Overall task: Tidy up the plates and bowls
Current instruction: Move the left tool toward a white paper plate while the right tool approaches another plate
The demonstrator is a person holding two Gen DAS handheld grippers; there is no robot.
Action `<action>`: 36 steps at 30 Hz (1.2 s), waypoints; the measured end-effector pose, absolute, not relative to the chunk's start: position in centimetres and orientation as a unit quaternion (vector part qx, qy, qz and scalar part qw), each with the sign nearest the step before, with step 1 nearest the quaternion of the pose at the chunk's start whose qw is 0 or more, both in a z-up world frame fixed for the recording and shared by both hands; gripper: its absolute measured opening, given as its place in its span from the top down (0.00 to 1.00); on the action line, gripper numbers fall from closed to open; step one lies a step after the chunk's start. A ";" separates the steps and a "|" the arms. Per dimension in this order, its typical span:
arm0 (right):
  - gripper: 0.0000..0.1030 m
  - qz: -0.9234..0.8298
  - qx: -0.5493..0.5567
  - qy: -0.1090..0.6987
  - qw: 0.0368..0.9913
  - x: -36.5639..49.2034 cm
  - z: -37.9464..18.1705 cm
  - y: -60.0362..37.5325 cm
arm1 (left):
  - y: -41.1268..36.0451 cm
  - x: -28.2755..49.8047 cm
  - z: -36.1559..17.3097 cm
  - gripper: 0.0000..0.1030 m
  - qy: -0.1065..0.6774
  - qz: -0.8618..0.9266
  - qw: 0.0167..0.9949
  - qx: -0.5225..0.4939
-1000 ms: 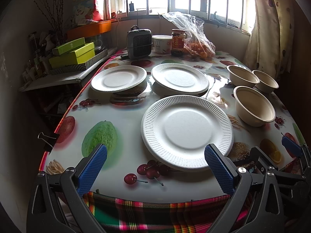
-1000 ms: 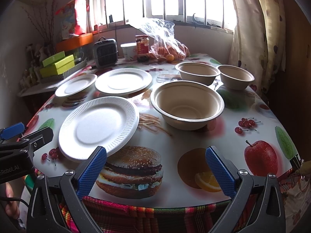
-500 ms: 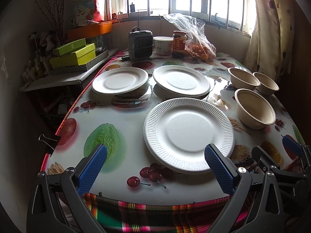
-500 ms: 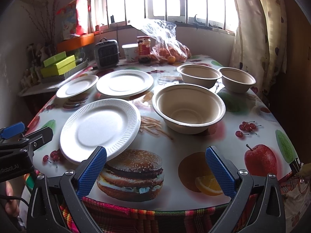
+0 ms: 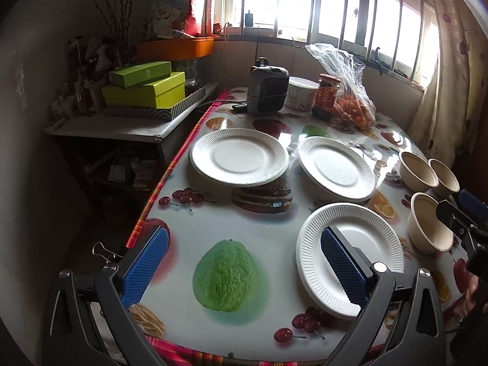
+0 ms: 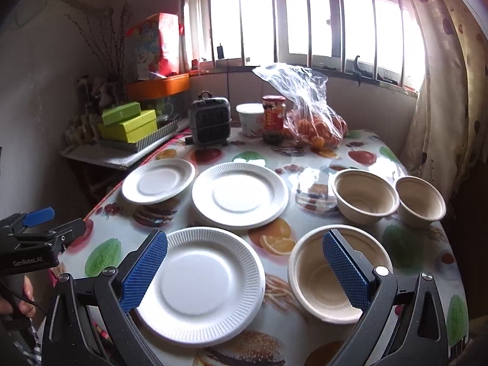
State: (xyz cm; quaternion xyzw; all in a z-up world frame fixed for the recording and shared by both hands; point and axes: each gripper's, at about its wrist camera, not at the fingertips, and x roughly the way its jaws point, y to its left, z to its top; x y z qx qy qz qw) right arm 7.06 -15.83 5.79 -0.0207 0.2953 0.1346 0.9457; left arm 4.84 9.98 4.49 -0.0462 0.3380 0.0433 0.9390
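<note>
- Left hand-held gripper [image 5: 244,270] hangs over the near edge of the tabletop [image 5: 244,228], jaws spread wide, nothing between them but the printed green fruit on the cloth.
- Its right blue pad [image 5: 343,270] sits in front of the near plate's rim; whether it touches is not clear.
- Right hand-held gripper [image 6: 244,270] is also wide open and empty, its left pad [image 6: 143,274] over the near plate [image 6: 198,286] and its right pad over the near bowl [image 6: 329,274].
- 3 white paper plates on the cloth: the near plate at the front, the middle plate [image 6: 239,195] behind it, the far-left plate [image 6: 158,180] towards the table's left edge, all apart from each other.
- 3 tan bowls, all upright: the near bowl just right of the near plate, then 2 more behind it, the back-left bowl [image 6: 364,195] and the smaller back-right bowl [image 6: 421,201], close side by side.
- At the back near the window: a small grey heater [image 6: 210,120], a white tub [image 6: 251,119], a red-labelled jar [image 6: 273,119] and a clear bag of oranges [image 6: 317,128].
- Green boxes [image 5: 146,88] stacked on a side shelf to the left.
- A person's fingers [image 6: 23,292] show at the left edge of the right wrist view, gripping the other tool's handle.
</note>
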 end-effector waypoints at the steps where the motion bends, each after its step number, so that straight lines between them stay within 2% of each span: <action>1: 0.00 0.136 -0.022 0.298 0.944 8.0 6.1 -15.4 | 10.7 5.4 4.6 0.02 0.342 0.048 0.937 -0.051; 8: 0.00 0.174 -0.040 0.318 0.931 13.8 7.0 -12.6 | 14.4 8.8 4.7 0.02 0.369 0.059 0.924 -0.077; 17: 0.02 0.228 -0.061 0.351 0.906 20.9 6.9 -8.5 | 17.3 12.9 4.9 0.03 0.368 0.070 0.923 -0.090; 24: 0.04 0.257 -0.063 0.383 0.885 26.8 5.4 -5.4 | 19.0 16.7 3.1 0.08 0.390 0.061 0.911 -0.121; 34: 0.17 0.275 -0.087 0.427 0.857 33.1 1.4 -1.9 | 20.5 20.4 0.4 0.12 0.419 0.079 0.895 -0.130; 36: 0.27 0.281 -0.092 0.435 0.850 34.0 0.8 -1.1 | 20.8 20.8 0.0 0.12 0.422 0.080 0.892 -0.138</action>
